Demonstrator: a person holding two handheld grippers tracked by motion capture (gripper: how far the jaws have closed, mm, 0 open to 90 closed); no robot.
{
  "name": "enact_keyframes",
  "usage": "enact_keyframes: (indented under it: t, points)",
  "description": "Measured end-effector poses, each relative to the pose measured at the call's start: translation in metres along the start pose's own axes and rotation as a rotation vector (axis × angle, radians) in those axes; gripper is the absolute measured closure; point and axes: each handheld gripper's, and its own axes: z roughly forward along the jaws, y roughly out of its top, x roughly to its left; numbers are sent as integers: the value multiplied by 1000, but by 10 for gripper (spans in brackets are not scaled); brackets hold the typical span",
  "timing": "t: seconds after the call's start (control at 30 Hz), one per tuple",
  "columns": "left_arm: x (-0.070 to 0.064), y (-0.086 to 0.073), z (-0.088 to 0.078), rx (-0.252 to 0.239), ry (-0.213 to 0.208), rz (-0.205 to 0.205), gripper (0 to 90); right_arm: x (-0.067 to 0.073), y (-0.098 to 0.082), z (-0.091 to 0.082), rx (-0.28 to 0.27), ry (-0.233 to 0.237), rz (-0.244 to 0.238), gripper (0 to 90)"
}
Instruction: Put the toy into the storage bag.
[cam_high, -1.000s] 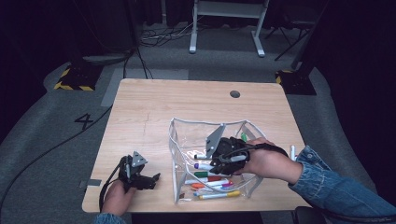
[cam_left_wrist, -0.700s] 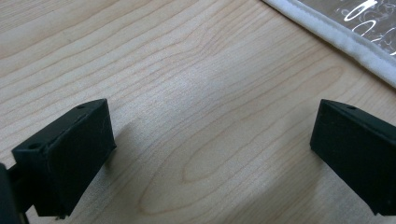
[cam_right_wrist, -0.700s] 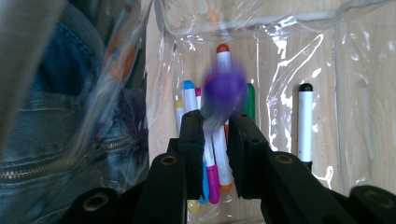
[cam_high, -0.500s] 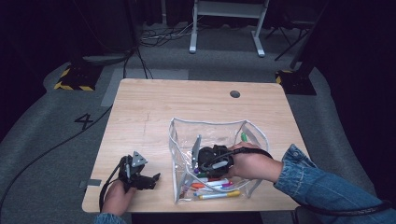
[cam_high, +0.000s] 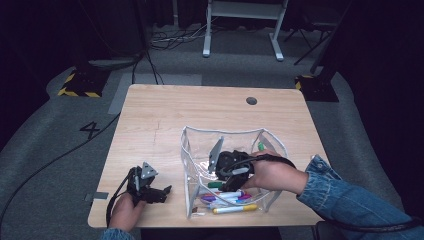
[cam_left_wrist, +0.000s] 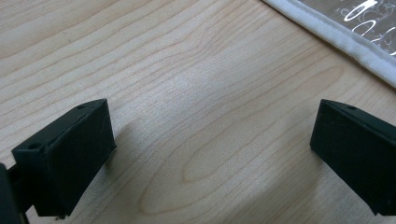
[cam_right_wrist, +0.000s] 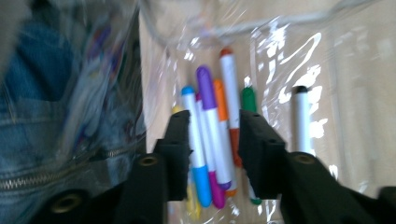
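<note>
1. Right hand-held gripper (cam_high: 226, 176) is inside the clear pouch (cam_high: 187, 165) on the tabletop (cam_high: 165, 120), above the marker pile (cam_high: 227, 200) at the pouch's near end. Its jaws have just been opening. They now stand part open with the blue-capped marker (cam_right_wrist: 195, 140) and the purple marker (cam_right_wrist: 210, 135) lying in the gap below, and nothing is clamped.
2. Left hand-held gripper (cam_high: 150, 189) rests on the tabletop left of the pouch, jaws wide apart, nothing between them.
3. Risk: several markers lie packed side by side in the gap. Closing now would likely pinch two at once, or squeeze one out sideways.
4. Risk: pouch walls are floppy and nothing holds them. Pulling out could snag the film or drag the whole pouch.
5. Right gripper view gives the marker order in the pile: blue, purple, orange, red-tipped, green, plus a black-capped marker (cam_right_wrist: 301, 121) set apart. The high view doesn't resolve that.
6. High view gives the pouch outline and both hands' placement. Left gripper view adds bare wood and the pouch's white seam (cam_left_wrist: 336, 39) close by.
</note>
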Motion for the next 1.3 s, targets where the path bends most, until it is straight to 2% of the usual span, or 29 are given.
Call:
enact_keyframes:
  t: [0.17, 0.3, 0.43, 0.57, 0.8, 0.9, 1.03, 1.17, 1.3]
  points:
    - [0, 0, 0, 0, 0, 0, 0, -8, -14, -33, -143, -55, 56, 555]
    - [0, 0, 0, 0, 0, 0, 0, -17, -31, -57, -225, -105, 97, 521]
    - [0, 0, 0, 0, 0, 0, 0, -30, -51, -77, -287, -157, 154, 510]
    - [0, 0, 0, 0, 0, 0, 0, -45, -74, -88, -317, -194, 221, 505]
    - [0, 0, 0, 0, 0, 0, 0, -83, -120, -103, -415, -261, 411, 509]
    - [0, 0, 0, 0, 0, -1, 0, -99, -139, -99, -409, -273, 482, 508]
    - [0, 0, 0, 0, 0, 0, 0, -115, -159, -84, -377, -281, 552, 505]
    - [0, 0, 0, 0, 0, 0, 0, -129, -175, -59, -325, -282, 600, 498]
    - [0, 0, 0, 0, 0, 0, 0, -141, -186, -26, -272, -256, 652, 490]
